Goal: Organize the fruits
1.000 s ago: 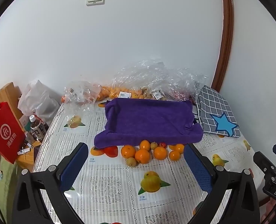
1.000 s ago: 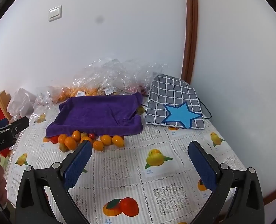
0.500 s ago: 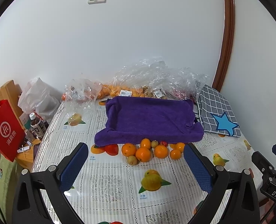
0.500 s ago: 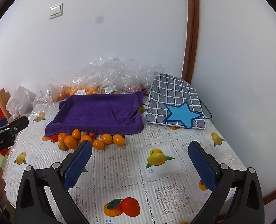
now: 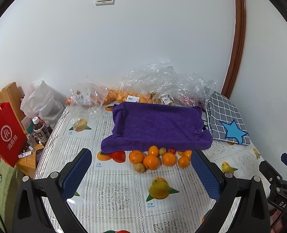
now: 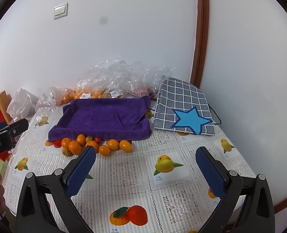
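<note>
Several loose fruits lie in a row on the tablecloth: oranges (image 5: 151,161) (image 6: 74,147), small brownish-green fruits (image 5: 139,167) and a small red one (image 5: 171,150) (image 6: 97,139). Just behind them is a purple towel-lined tray (image 5: 157,125) (image 6: 104,116), with nothing in it. My left gripper (image 5: 141,159) is open and empty, held above the table in front of the fruits. My right gripper (image 6: 146,155) is open and empty, to the right of the row. Each gripper also shows at the edge of the other's view.
Clear plastic bags (image 5: 162,85) (image 6: 124,77) with more oranges sit against the back wall. A grey checked cushion with a blue star (image 5: 228,122) (image 6: 184,112) lies right of the tray. A red paper bag (image 5: 4,134) and bottles (image 5: 39,130) stand off the table's left edge.
Both views have shifted slightly: the fruits and tray sit a little lower and closer in the left wrist view. Both grippers stay open and empty.
</note>
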`<action>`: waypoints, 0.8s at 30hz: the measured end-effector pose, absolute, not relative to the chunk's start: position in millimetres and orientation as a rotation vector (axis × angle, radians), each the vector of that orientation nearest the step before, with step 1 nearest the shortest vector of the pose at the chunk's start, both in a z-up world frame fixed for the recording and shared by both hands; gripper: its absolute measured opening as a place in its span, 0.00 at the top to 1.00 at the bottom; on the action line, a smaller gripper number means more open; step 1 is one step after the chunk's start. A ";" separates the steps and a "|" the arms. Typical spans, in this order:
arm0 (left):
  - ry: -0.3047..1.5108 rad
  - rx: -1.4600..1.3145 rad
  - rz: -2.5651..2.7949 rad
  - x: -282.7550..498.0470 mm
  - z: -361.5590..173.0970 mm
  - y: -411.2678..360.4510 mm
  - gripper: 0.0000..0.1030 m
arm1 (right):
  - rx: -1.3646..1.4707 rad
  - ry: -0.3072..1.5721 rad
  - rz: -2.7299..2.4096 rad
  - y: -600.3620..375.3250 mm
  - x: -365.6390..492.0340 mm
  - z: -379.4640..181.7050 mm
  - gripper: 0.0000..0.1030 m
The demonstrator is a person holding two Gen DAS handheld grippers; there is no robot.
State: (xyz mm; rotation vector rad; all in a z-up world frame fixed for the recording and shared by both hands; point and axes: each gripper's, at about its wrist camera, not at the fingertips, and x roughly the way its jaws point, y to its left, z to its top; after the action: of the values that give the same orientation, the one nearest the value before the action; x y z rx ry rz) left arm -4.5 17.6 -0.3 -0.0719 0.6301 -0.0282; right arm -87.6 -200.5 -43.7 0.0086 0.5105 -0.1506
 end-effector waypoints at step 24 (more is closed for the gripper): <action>0.615 -0.082 0.003 -8.0 5.9 31.6 0.00 | -0.008 0.496 -0.136 -193.9 -91.3 -41.9 0.02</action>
State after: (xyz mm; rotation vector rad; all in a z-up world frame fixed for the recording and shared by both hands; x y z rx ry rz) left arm -8.0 31.6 5.9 -0.0821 0.6148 0.0026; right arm -91.3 -193.9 -41.9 -0.0077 0.4964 -0.1360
